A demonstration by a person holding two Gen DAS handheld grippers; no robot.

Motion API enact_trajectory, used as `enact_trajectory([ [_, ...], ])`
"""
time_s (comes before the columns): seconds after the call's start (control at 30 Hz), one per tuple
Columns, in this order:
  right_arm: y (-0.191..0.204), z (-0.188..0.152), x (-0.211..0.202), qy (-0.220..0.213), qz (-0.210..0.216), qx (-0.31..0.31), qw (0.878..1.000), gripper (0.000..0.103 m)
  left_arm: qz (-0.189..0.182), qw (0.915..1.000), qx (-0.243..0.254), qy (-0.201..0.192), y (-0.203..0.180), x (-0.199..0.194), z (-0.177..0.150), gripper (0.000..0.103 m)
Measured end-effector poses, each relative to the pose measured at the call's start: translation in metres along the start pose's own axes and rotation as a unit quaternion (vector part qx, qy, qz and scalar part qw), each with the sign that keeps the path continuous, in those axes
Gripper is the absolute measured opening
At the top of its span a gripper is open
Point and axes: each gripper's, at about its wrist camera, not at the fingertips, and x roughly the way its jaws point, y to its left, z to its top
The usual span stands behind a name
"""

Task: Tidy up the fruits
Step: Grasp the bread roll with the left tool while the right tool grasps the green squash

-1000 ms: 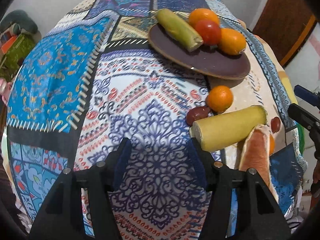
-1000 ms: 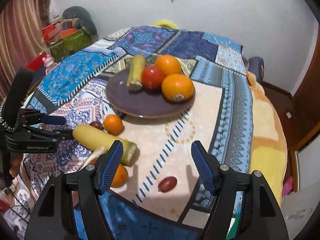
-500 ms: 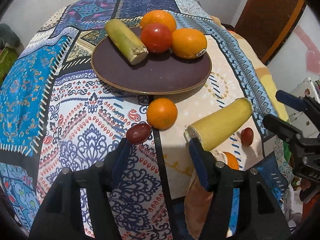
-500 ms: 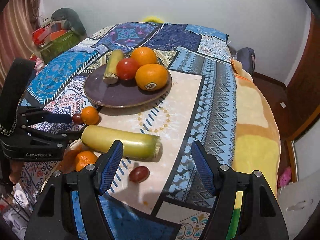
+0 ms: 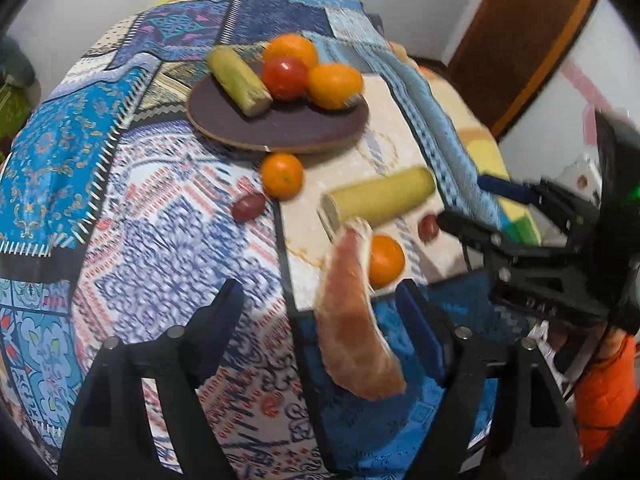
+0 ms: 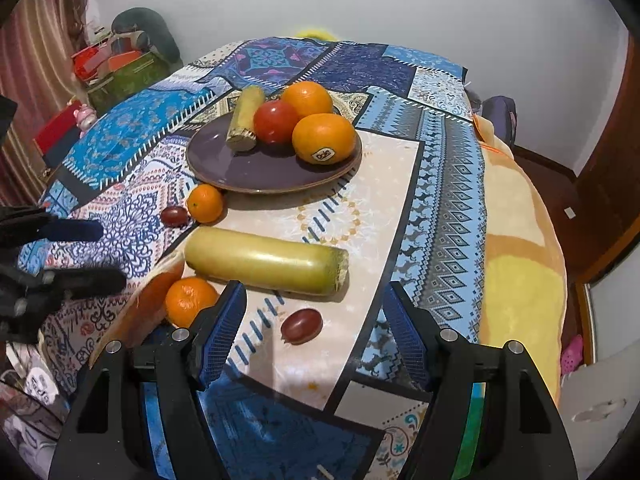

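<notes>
Left hand-held gripper (image 5: 320, 312) hangs over the near edge of the desk (image 5: 152, 240), which has a patchwork cloth on it. Its jaws have just been opening & now stand wide apart; a long orange-pink veg/fruit piece (image 5: 352, 320) lies between them in view, pads not on it. Pic is motion-blurred, so can't tell if that piece rests on the cloth or is lifted.

Right hand-held gripper (image 6: 316, 332) has jaws apart w/ nothing gripped; a small dark red fruit (image 6: 301, 325) lies on the cloth between the fingers in view, untouched.

Dark plate (image 6: 240, 168) toward the desk's far side holds a short yellow-green stalk piece (image 6: 245, 118), a red tomato (image 6: 276, 121) & 2 oranges (image 6: 323, 138), one w/ a sticker.

Loose on the cloth: small orange (image 6: 205, 203) just beside the plate rim, another dark red fruit (image 6: 174, 216) next to it, a long yellow-green stalk piece (image 6: 266, 261) across the middle, a 2nd small orange (image 6: 190, 300) near its left end
</notes>
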Motion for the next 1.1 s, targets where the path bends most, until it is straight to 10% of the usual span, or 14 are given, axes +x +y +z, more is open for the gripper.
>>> enact_trajectory([
  [0.8, -0.027, 0.019, 0.053, 0.038, -0.049, 0.013, 0.998, 0.068, 0.013, 0.9981, -0.060, 0.001, 0.052, 0.011, -0.011, 0.071],
  [1.1, 0.004, 0.027, 0.029, 0.014, 0.028, 0.014, 0.999, 0.071, 0.011, 0.9994, -0.031, 0.006, 0.022, 0.026, -0.019, 0.069],
])
